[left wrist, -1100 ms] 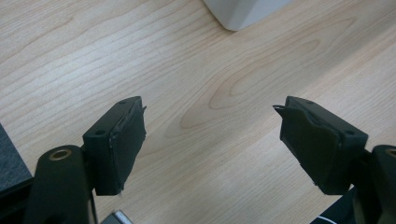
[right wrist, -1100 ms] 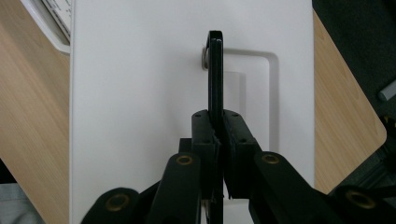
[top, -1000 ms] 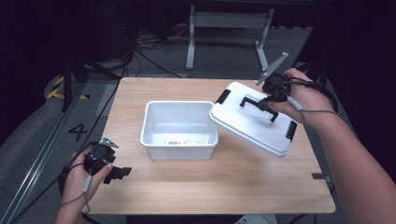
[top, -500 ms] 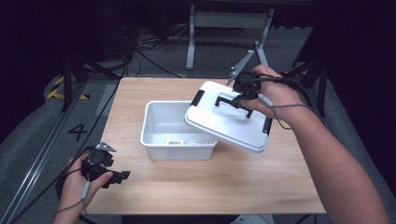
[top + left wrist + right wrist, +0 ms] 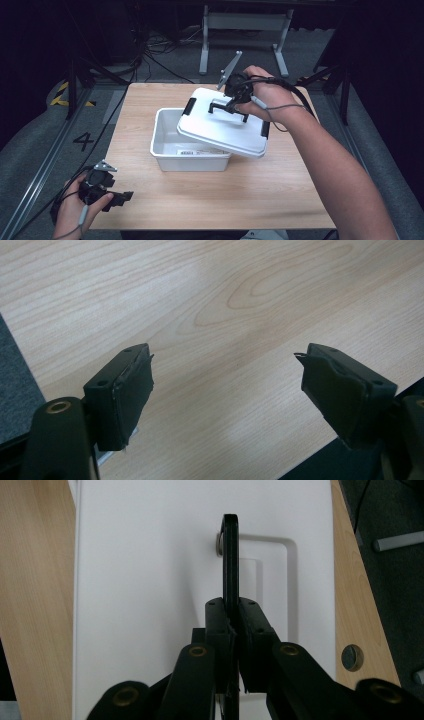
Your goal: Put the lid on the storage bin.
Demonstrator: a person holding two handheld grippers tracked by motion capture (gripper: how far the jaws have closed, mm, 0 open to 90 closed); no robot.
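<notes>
Left gripper (image 5: pixel 121 198) at near-left table (image 5: pixel 260 195) corner – jaws spread, nothing between. Centre: white bin (image 5: pixel 170 145). Right gripper (image 5: pixel 231 103) pinches the lid (image 5: pixel 220 131) by its black handle (image 5: pixel 230 555) – lid tilted, over the bin's right part.

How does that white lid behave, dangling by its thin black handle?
The white lid probably stays stiff: it hangs flat, unbent. It seems light, since one hand's right tongs carry it. It may swing, because it tilts over the white bin.
</notes>
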